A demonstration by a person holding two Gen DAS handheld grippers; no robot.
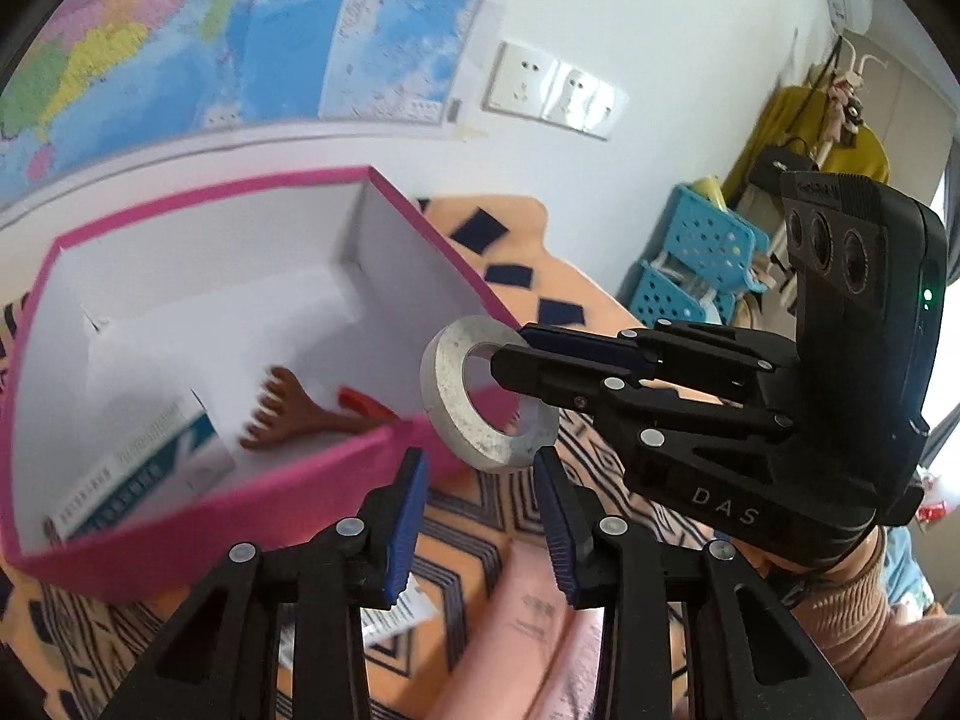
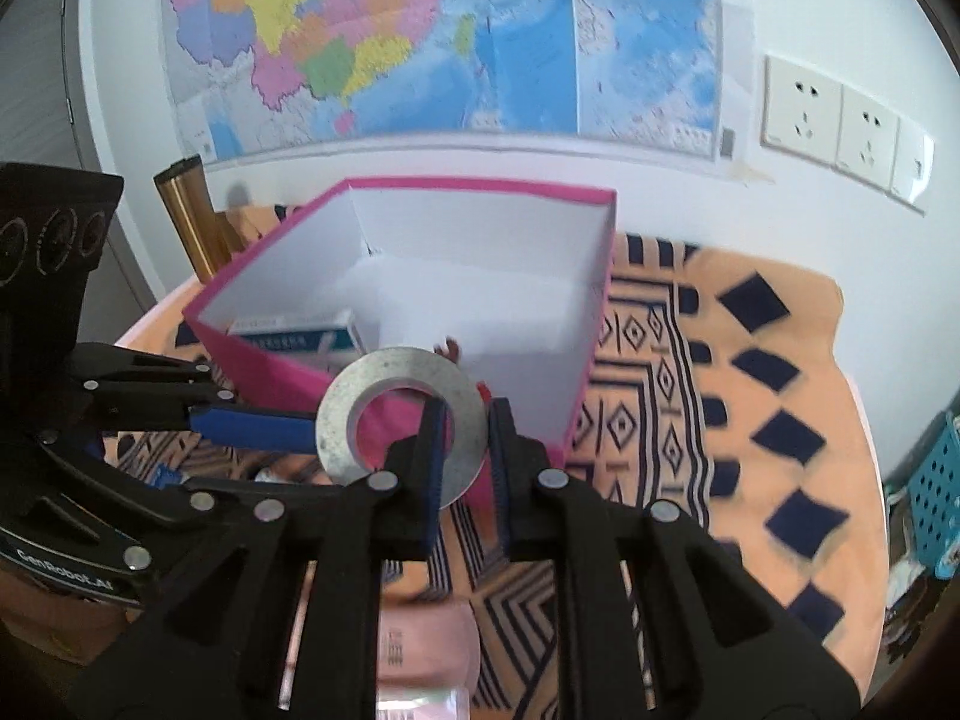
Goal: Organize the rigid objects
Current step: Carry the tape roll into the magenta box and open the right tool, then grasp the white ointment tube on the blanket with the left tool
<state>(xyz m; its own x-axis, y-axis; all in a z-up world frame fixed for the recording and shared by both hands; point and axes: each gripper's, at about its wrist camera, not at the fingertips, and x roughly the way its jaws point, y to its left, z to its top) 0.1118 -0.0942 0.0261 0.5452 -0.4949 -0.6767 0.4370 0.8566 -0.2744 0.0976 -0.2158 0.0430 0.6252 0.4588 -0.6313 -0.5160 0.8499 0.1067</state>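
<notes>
Right wrist view, starting at the near edge of the desk: a soft pink tube [image 2: 420,654] lies flat on the orange cloth [image 2: 750,420], a woven-looking cover with dark diamonds and zigzags.

Above it, the right gripper [image 2: 467,450] has its tongs clamped on the band of a metal ring [image 2: 401,420]. One finger passes through the hole and the other presses the outer rim. That is probably the surest hold on a flat, hard, smooth washer shape. The ring is dull grey and speckled, and hangs in the air just short of the box's near corner.

The left gripper [image 1: 480,468] has its tongs drawn close. A slit shows between the ribbed blue pads, with nothing clearly pinched in it. The ring's lower edge hangs at their tips, and I cannot tell whether they touch.

Beyond, toward the desk's far edge, stands the pink box [image 2: 480,185], stiff card with white inner walls and a divider. It holds a printed carton [image 2: 300,333], a brown claw-shaped piece [image 1: 288,414] and something red [image 1: 357,401]. The ring looks bound for it.

On the wall behind hang a glossy map [image 2: 420,30] and white sockets [image 2: 840,126].
</notes>
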